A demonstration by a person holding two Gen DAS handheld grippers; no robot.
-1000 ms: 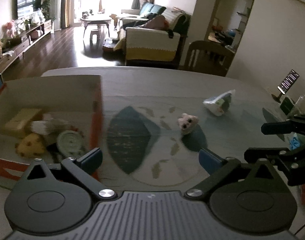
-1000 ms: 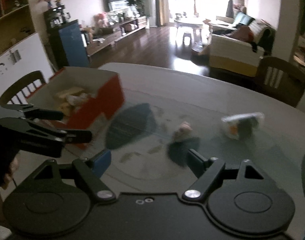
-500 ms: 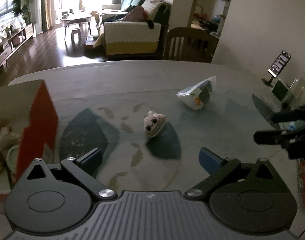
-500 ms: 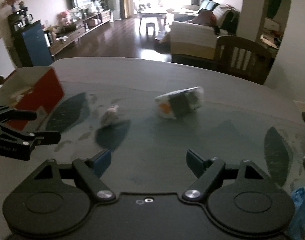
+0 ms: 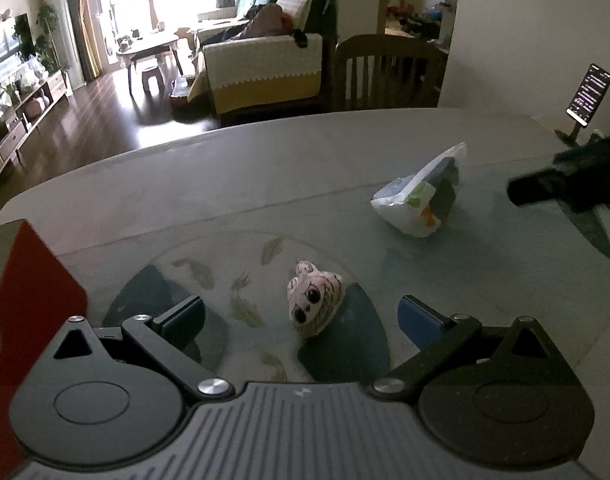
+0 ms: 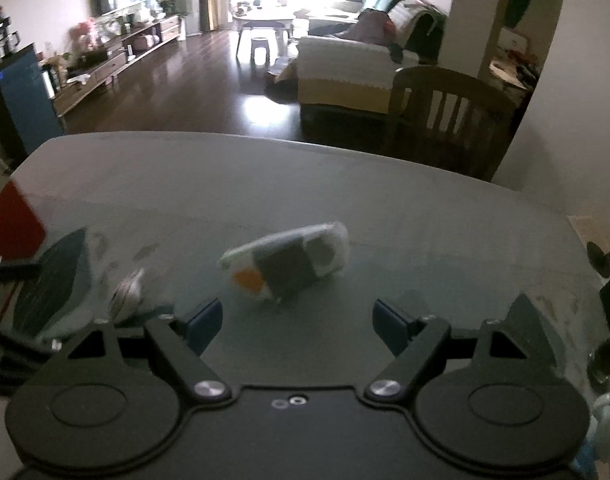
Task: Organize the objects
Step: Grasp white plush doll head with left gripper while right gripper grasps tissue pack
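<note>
A small plush face toy [image 5: 315, 298] lay on the bench [image 5: 225, 184], just ahead of the left gripper [image 5: 301, 318] and between its spread, empty fingers. A wrapped snack packet [image 6: 287, 266] lay farther right, ahead of the right gripper [image 6: 295, 320], whose fingers also stood apart and empty. Both items remained outside the red box [image 5: 29, 304] at the left edge, so the sorting looked unfinished.

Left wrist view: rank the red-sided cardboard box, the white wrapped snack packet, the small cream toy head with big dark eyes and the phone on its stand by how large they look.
1. Red-sided cardboard box, though cut off by the frame edge.
2. White wrapped snack packet.
3. Small cream toy head, close to the packet; it is nearer the camera, so unsure.
4. Phone on its stand, farthest away.
</note>
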